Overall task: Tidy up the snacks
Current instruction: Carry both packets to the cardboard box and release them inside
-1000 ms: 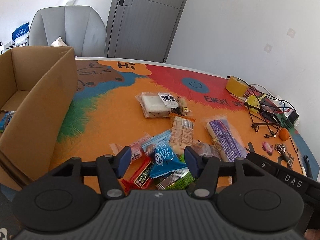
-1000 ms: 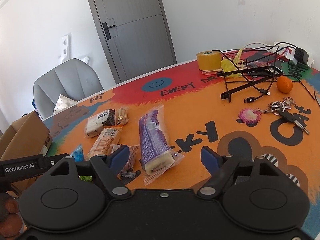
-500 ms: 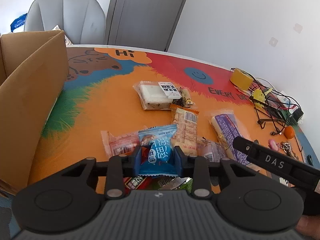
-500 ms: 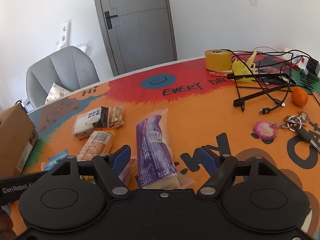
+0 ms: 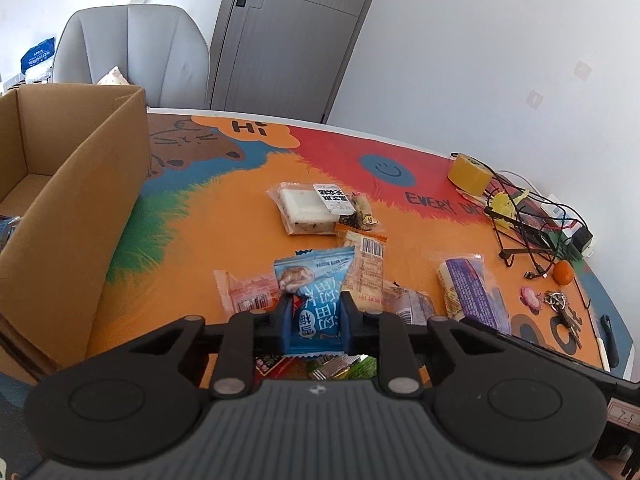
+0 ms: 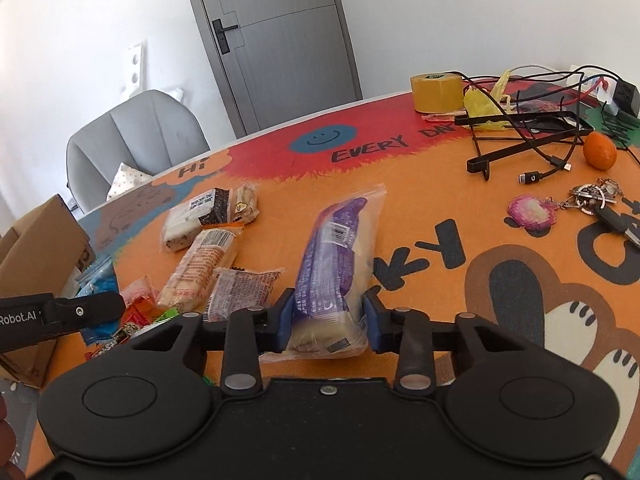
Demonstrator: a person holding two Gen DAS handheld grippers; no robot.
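In the left wrist view my left gripper [image 5: 314, 320] has its jaws closing, and the pads pinch a blue snack packet [image 5: 316, 280] above a pile of small packets. The open cardboard box [image 5: 80, 200] stands to its left. In the right wrist view my right gripper [image 6: 328, 320] is closing too, its pads pressing the near end of a purple cake roll [image 6: 336, 248] in clear wrap that lies on the colourful table mat [image 6: 420, 184]. A white cake packet [image 5: 308, 208], a tan biscuit pack [image 5: 366, 268] and a pink packet [image 5: 248, 292] lie loose.
At the far right of the table sit a yellow tape roll [image 6: 436, 88], a black stand with tangled cables [image 6: 520, 128], an orange [image 6: 599, 151] and keys with a pink charm [image 6: 596, 200]. A grey chair [image 5: 132, 52] stands behind the box, near the door.
Both pairs of jaws have narrowed: the left from around the blue packet to pinching it, the right from wide open to the sides of the purple roll. Neither hand has shifted much.
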